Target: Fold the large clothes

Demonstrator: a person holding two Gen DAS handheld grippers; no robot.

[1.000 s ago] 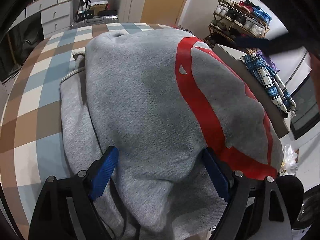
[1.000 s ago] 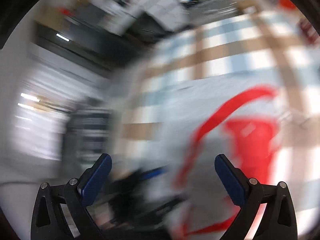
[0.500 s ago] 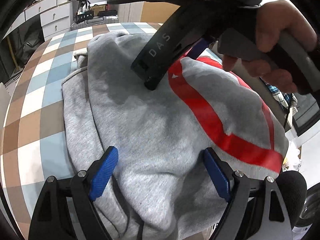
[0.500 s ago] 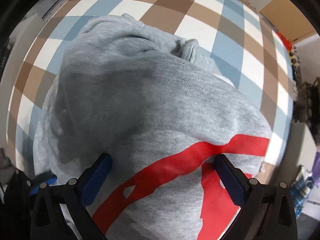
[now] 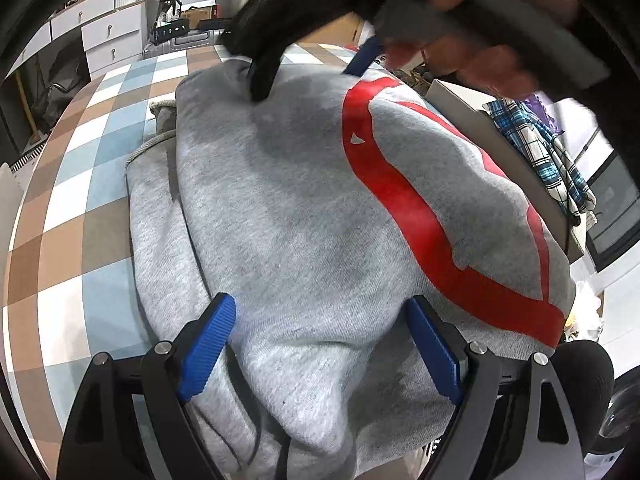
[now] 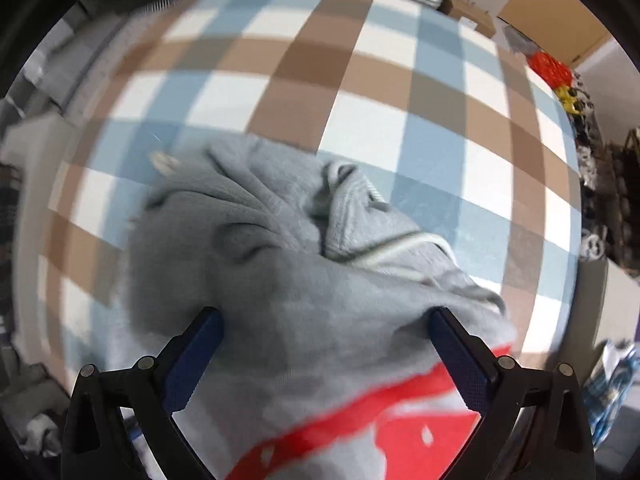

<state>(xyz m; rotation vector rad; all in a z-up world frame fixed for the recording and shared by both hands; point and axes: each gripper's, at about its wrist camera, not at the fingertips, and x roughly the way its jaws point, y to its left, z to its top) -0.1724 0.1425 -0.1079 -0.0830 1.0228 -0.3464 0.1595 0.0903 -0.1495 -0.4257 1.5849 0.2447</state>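
1. My left gripper point(image 5: 320, 344) sits low at the near end of the grey sweatshirt point(image 5: 304, 208), its blue fingers point(image 5: 208, 344) spread wide, one on each side of a raised hump of cloth. They are not closed on it.

2. My right gripper point(image 6: 326, 356) is at the far end of the same garment, its fingers equally wide apart. One fingertip appears to press on the fabric near the far edge, as seen from the left wrist; contact elsewhere cannot be confirmed.

3. Key relation: the sweatshirt's long axis runs straight away from my left gripper toward my right, so the two grippers stand at opposite ends of it. The right is nearer the bunched hood point(image 6: 344, 200) and drawstring point(image 6: 400, 250); the left is nearer the bulky folded end.

4. The sweatshirt lies on the checked tablecloth point(image 5: 80, 168), toward the right edge of the table, well clear of the left side.

5. Appearance: thick grey fleece with a broad red stripe point(image 5: 404, 208) curving along its right half. It is already doubled into a compact bundle, with a lower layer showing along the left edge.

6. Judgement: the fold looks nearly complete; what remains is likely smoothing, or one more fold along the long axis. The soft, thick cloth may spring open.
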